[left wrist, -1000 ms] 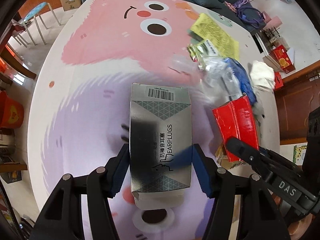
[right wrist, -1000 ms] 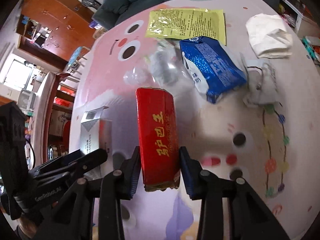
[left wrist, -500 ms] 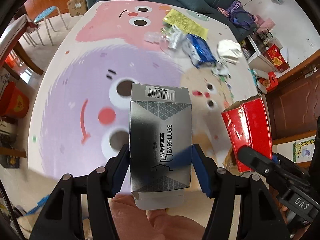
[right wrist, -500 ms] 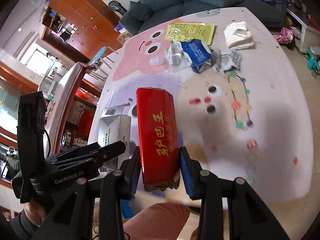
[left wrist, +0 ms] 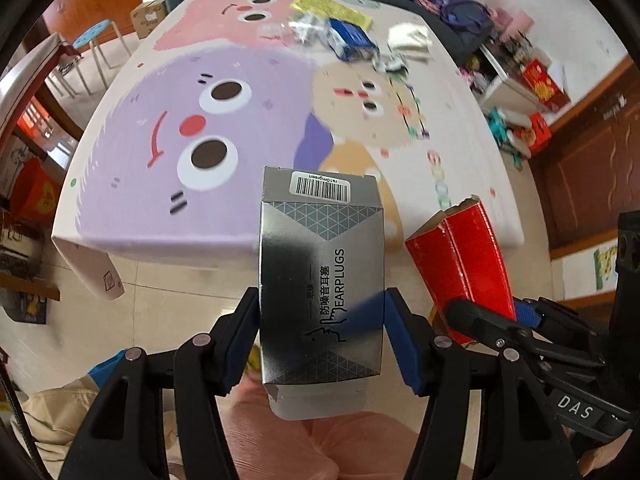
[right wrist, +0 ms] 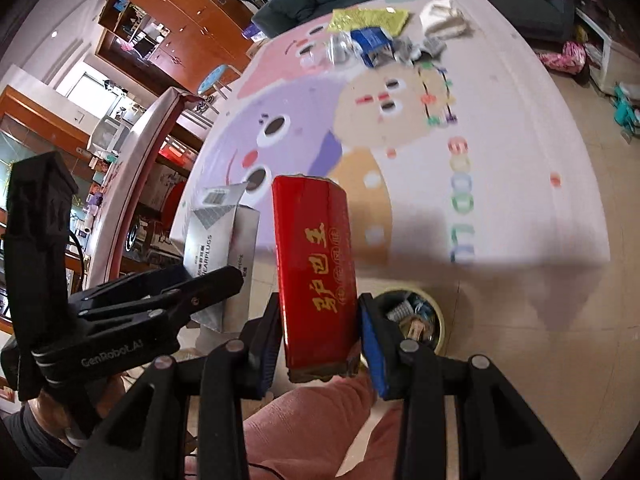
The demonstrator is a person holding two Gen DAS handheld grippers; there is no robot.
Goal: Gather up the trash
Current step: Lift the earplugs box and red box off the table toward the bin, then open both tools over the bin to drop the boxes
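Gripping tight, the left claw (left wrist: pixel 322 336) has the silver earplugs box (left wrist: pixel 320 280) pinched between its blue pads, long side up, barcode end pointing away. Beside it, the right claw (right wrist: pixel 320 328) is clamped on the red carton (right wrist: pixel 314 268), upright, gold lettering facing the lens. Both loads hang out past the desk (left wrist: pixel 120 184) edge, over tiled floor. Just beneath the right claw sits the yellow-rimmed bin (right wrist: pixel 434 312), already holding scraps. That looks like the drop target. To do it well, I'd say centre the red carton over the bin mouth before easing the grip, then bring the earplugs box across, one at a time, since the two claws sit near each other and could knock. Beyond the claws, the near part of the desk looks bare, and the hanging cloth corner stays well apart from both loads. At the far end a blue packet (right wrist: pixel 370 42), a yellow sheet (right wrist: pixel 370 18) and a white wad (right wrist: pixel 442 16) wait.
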